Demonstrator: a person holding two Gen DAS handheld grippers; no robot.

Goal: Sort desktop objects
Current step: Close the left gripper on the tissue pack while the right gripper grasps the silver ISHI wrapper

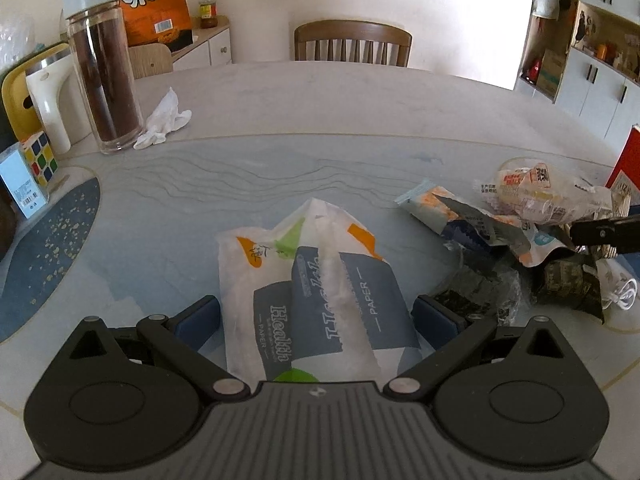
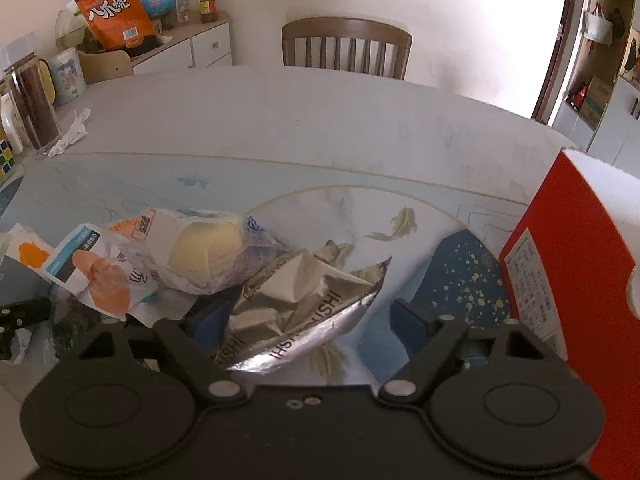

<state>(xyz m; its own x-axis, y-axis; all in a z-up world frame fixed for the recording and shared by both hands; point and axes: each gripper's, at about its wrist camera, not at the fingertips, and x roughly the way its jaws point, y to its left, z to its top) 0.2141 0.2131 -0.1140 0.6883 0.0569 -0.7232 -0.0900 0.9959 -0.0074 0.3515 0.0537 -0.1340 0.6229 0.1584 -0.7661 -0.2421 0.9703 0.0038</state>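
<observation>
Left gripper (image 1: 316, 312) brackets the white-and-grey plastic tissue pack (image 1: 316, 292), pads at its sides; grip uncertain. Right gripper (image 2: 306, 320) spread wide around the crumpled silver foil wrapper (image 2: 304, 308). Beyond, snack wrappers (image 1: 532, 208) unsorted; most remains.

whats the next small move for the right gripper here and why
Probably close the right gripper on the silver wrapper. Its jaws stand open with the crumpled wrapper between them, the left pad right against it and the right pad well clear. The red box stands close on the right, so keep the squeeze centred.
</observation>
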